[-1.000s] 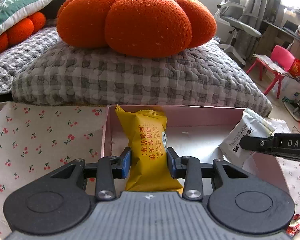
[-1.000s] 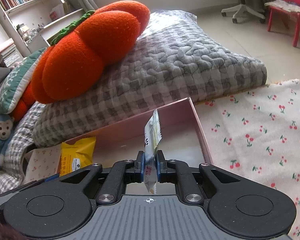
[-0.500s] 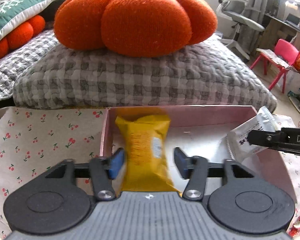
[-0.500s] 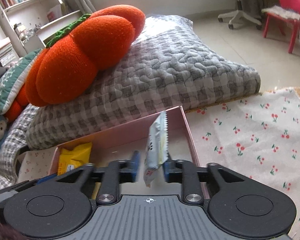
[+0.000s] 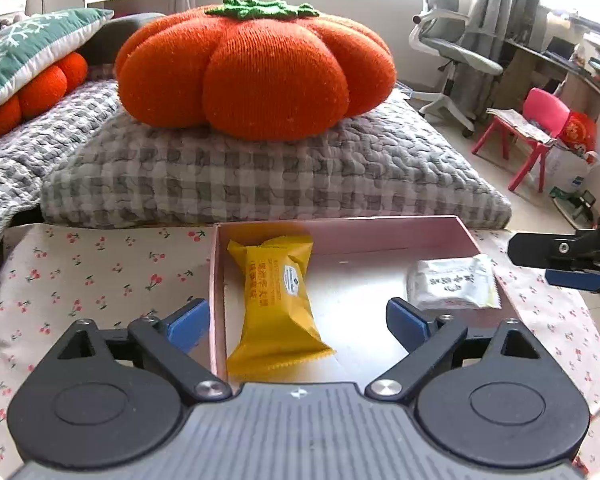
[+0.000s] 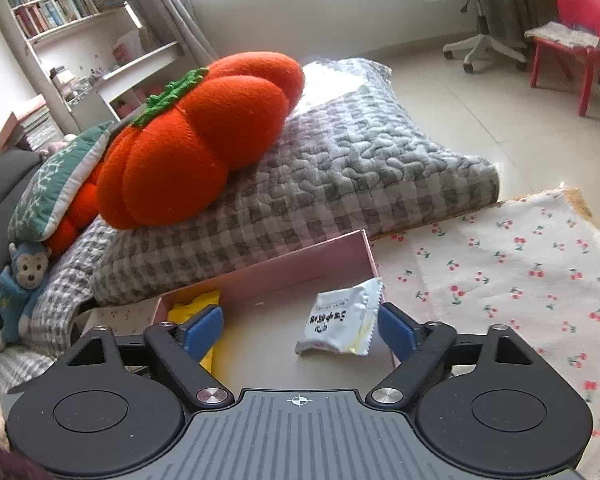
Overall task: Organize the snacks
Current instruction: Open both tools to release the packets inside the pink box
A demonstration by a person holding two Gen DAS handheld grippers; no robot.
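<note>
A yellow snack packet (image 5: 276, 304) lies inside the pink box (image 5: 340, 232) against its left wall. A white snack packet (image 5: 452, 284) lies at the box's right side. My left gripper (image 5: 298, 320) is open, its jaws wide apart on either side of the yellow packet, not touching it. My right gripper (image 6: 300, 330) is open above the box, with the white packet (image 6: 342, 320) lying flat between and beyond its blue pads. The yellow packet (image 6: 196, 306) shows partly behind the right gripper's left finger. The right gripper's fingers (image 5: 560, 252) show at the right edge of the left wrist view.
The box sits on a cherry-print cloth (image 5: 100, 276). A grey checked cushion (image 5: 260, 176) with an orange pumpkin pillow (image 5: 256, 72) lies right behind the box. A red child's chair (image 5: 532, 136) and an office chair (image 5: 452, 52) stand on the floor at the right.
Both grippers opened. The yellow packet dropped from the left gripper and the white packet from the right gripper; both now lie in the box. Both grippers drew back a little.
</note>
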